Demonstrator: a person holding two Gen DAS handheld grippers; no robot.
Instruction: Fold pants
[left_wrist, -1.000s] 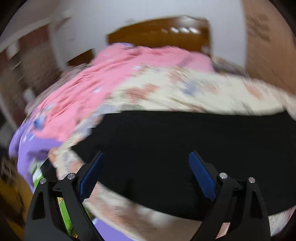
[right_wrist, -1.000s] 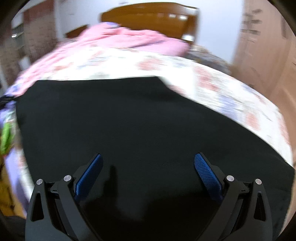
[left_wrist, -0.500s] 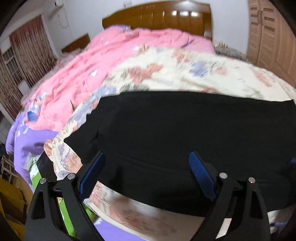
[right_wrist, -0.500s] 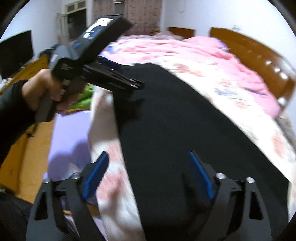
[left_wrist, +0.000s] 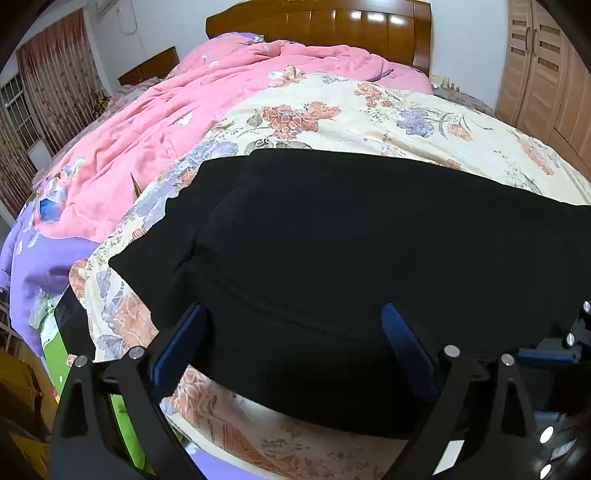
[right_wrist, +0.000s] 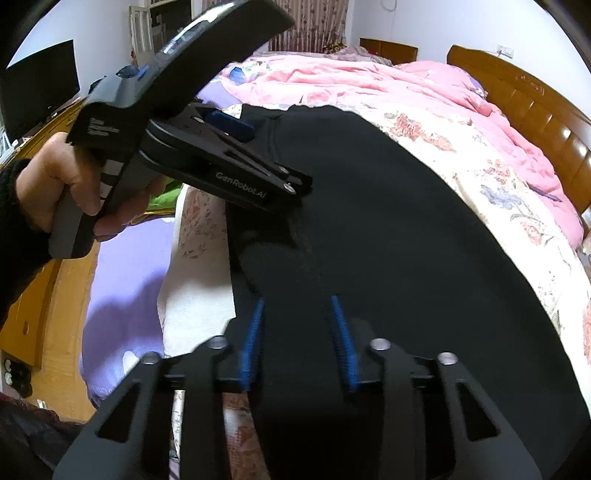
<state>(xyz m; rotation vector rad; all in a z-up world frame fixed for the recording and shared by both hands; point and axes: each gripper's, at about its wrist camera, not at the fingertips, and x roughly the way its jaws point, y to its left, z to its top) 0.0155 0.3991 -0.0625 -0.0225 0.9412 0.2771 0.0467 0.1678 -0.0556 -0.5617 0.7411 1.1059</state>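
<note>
The black pants lie flat across the near part of the bed, so the cloth's far half and the floral cover beyond it lie bare and low. To the far left a rumpled pink quilt rises in a ridge, and the wooden headboard closes the far end. Along the near edge the left claw hangs over the pants and the right claw is just beside it, which crowds that edge.

We hold our left gripper tilted downward, jaws wide apart. Our right gripper has just been closing, jaws now narrow. Our left hand shows at nine o'clock.
</note>
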